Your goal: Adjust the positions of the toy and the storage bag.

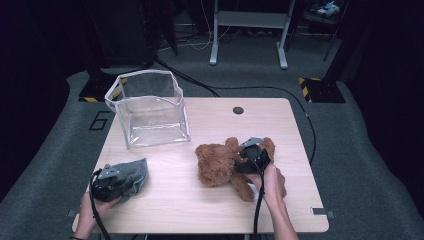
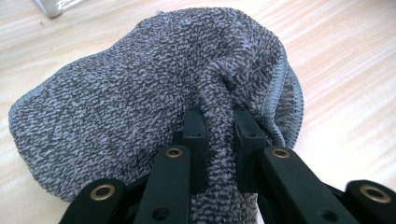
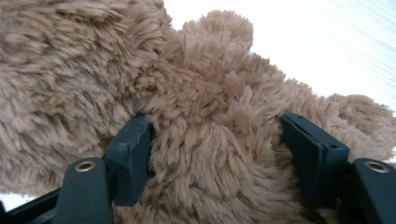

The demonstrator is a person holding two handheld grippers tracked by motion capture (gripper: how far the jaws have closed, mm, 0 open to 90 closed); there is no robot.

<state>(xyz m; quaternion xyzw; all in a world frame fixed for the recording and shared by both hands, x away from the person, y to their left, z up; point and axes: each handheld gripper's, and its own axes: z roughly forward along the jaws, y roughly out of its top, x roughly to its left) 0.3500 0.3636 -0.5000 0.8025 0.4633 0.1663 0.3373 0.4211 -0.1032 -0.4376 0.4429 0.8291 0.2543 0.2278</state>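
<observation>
**Grey cloth pinched, brown bear straddled**

The left gripper (image 1: 116, 181) is clamped on a grey terry-knit cloth with a stitched grey hem (image 2: 140, 93). In the left gripper view its two black jaws stand close together with a raised fold of the cloth squeezed between the pads, the pile bunching into a ridge where they bite. The rest of the cloth spreads out in a soft rounded heap on the light wooden table (image 1: 210, 210), its hem curling along the far edge. The weave is flecked dark and pale grey.

The clear, soft-sided plastic box (image 1: 148, 107) is the landmark: the cloth lies in front of it, toward the person's side and near the table's left corner, well apart from the box.

The shaggy brown plush teddy bear (image 1: 220, 162) lies on the table to the right of the box and nearer the person. Its fur is long, tufted and tan-brown; a rounded ear (image 3: 226, 28) pokes up in the right gripper view. The right gripper (image 1: 252, 157) sits over the bear with its jaws wide apart, one on each side of a thick part of the plush; the fur brushes both pads, and I cannot tell whether they squeeze it.
</observation>
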